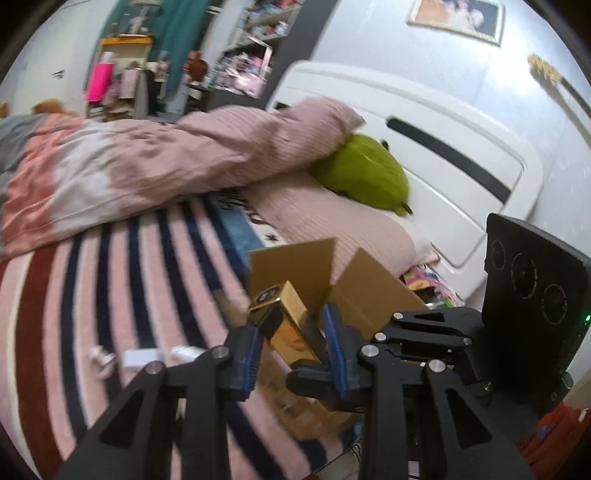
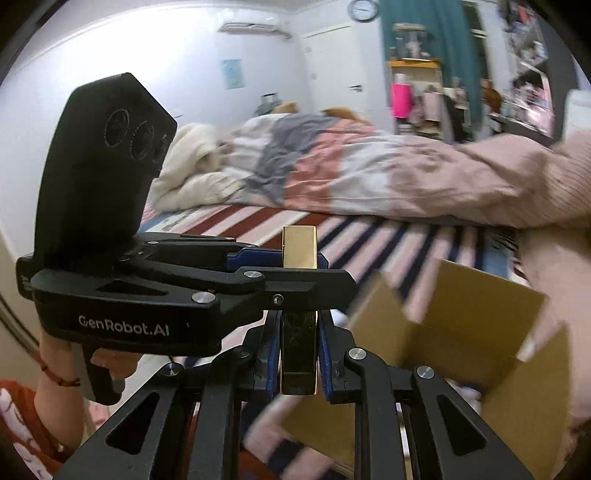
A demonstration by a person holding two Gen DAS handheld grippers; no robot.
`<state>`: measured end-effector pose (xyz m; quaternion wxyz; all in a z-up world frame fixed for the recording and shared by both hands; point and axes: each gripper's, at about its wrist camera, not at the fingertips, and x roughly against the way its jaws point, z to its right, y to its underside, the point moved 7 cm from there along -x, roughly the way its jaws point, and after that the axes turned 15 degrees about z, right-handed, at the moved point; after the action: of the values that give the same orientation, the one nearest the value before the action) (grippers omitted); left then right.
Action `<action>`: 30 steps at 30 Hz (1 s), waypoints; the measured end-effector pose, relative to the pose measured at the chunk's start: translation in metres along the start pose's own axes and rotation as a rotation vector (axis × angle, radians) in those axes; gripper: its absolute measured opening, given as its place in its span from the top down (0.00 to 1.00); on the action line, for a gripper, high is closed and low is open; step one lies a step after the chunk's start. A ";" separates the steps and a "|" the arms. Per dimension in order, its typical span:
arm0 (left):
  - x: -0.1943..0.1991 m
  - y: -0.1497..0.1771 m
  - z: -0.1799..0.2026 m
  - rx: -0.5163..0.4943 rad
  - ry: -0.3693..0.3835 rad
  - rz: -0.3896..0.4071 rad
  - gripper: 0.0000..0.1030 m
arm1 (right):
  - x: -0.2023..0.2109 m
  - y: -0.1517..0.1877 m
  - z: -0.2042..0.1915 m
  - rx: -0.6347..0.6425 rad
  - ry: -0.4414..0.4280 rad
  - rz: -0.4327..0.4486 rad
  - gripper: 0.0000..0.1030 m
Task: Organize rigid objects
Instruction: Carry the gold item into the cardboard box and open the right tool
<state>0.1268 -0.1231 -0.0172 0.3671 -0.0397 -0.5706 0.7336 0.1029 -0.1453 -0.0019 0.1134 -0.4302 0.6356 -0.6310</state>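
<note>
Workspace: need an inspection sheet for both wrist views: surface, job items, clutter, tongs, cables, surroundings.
Surface: striped bedspread, soft and uneven.
Job's things: gold box, upright, held above the bed; open cardboard box beside it, flaps up.
Clutter: small white items on the bedspread, blurred; pink duvet bunched up; green plush by the pillows.
Grippers: right tongs shut on the gold box; left tongs straddle the same box from the side, contact unclear.
Cables: nothing seen.
Surroundings: white headboard, crowded shelves, wall clock.
</note>
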 end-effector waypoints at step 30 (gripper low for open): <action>0.052 0.004 -0.032 -0.063 -0.234 0.096 0.19 | 0.007 0.008 0.019 -0.006 0.076 -0.096 0.79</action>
<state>0.1024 -0.0673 -0.0129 0.2612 0.0074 -0.6295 0.7318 0.1089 -0.1649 -0.0100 0.0573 -0.4361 0.6201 -0.6496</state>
